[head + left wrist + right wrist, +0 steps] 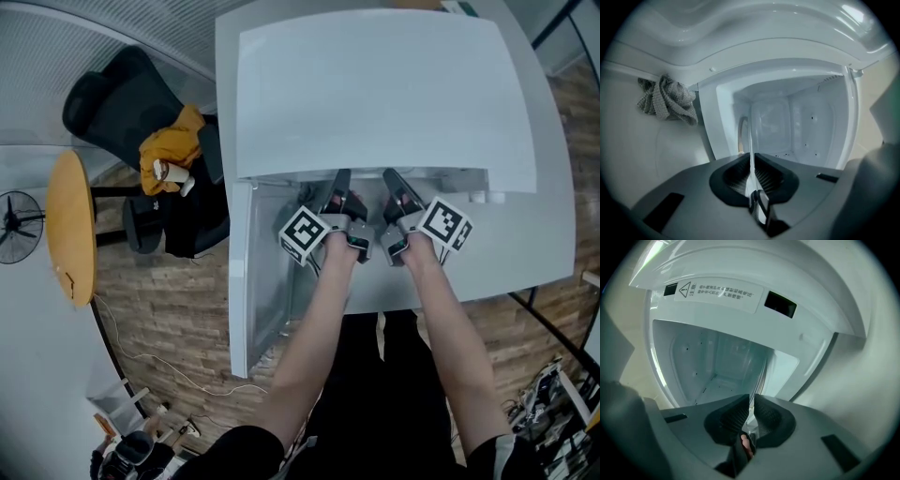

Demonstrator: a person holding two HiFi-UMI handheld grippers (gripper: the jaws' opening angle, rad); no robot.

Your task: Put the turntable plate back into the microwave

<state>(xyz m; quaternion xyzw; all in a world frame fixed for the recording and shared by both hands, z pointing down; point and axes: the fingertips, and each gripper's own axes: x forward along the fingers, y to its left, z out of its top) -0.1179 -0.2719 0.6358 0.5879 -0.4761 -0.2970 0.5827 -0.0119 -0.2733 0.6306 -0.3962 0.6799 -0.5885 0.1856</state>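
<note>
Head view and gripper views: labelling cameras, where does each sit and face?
Head view: on the person's head, looking down at the microwave; forearms show.
Left gripper view: on the left hand-held gripper, facing the cavity past its jaws.
Right gripper view: on the right hand-held gripper, facing that cavity past its jaws.
Gripper views share the turntable plate's edge.

White microwave (375,84) sat on a white desk (553,225), viewed from above. Its door (253,281) stood swung open to the left. Left gripper (339,192) and right gripper (398,192) were side by side, both reaching into the opening. Their fingers were hidden under the top edge. Left of the desk stood a black chair (122,103) carrying a yellow garment (169,155), a round wooden table (70,225) and a fan (19,225), on a wood floor (169,319).
</note>
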